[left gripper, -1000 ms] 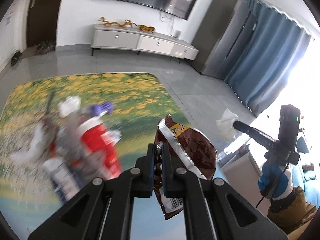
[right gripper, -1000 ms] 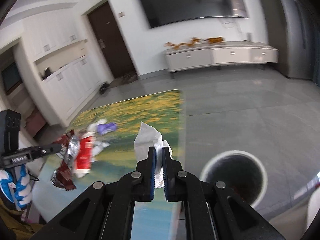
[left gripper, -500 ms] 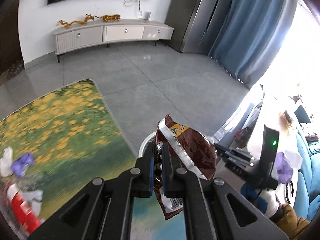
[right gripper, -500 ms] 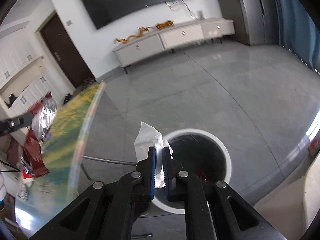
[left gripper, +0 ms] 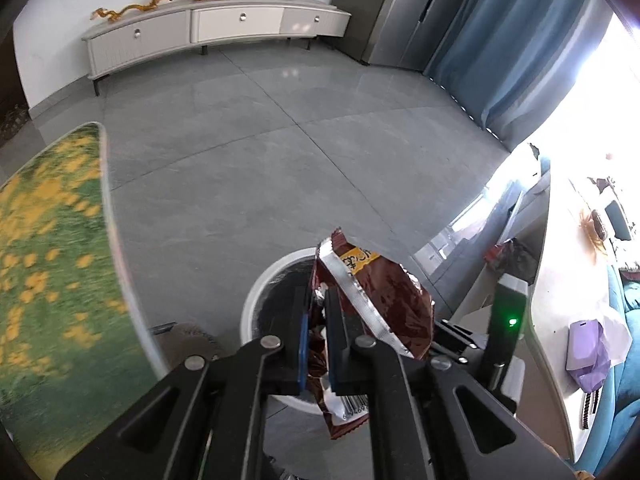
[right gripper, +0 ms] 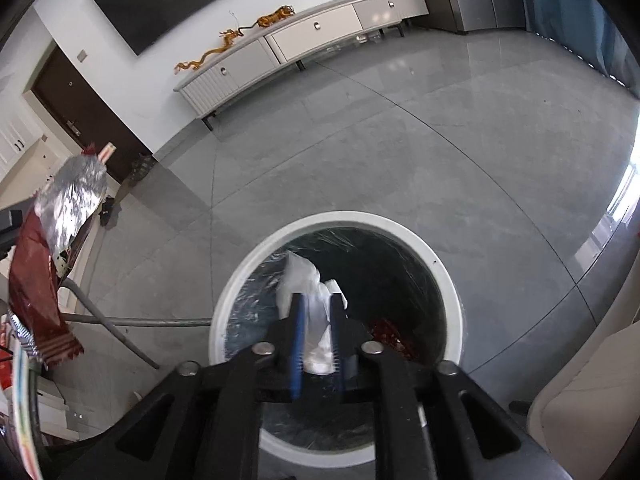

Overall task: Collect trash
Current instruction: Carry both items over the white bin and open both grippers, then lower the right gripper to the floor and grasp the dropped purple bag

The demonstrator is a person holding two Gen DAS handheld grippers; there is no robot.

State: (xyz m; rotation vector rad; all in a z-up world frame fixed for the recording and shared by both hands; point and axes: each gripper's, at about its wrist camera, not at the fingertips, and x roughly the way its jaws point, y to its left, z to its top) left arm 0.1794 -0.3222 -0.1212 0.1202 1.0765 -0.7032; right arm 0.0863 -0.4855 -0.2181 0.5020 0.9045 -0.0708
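Observation:
A round white-rimmed trash bin [right gripper: 448,264] with a dark liner stands on the grey floor right below both grippers. My right gripper [right gripper: 318,304] hangs over its mouth. Its jaws are opening, and a crumpled white tissue [right gripper: 308,276] sits loose between them. My left gripper [left gripper: 316,300] is above the bin [left gripper: 256,296] too, shut on a brown snack wrapper [left gripper: 384,296] with a silver inside. Its jaws are just starting to open. The same wrapper [right gripper: 36,272] shows at the left edge of the right wrist view.
Some red trash [right gripper: 392,336] lies at the bottom of the bin. The table with the yellow-flower cover [left gripper: 48,260] is on the left, and its metal leg [right gripper: 120,322] runs beside the bin. A white side desk [left gripper: 560,280] stands on the right. A low TV cabinet [left gripper: 200,28] lines the far wall.
Both grippers swung away from the flowered table and came down over the bin, which now looks much larger. The right jaws have parted around the tissue. The left still holds the wrapper.

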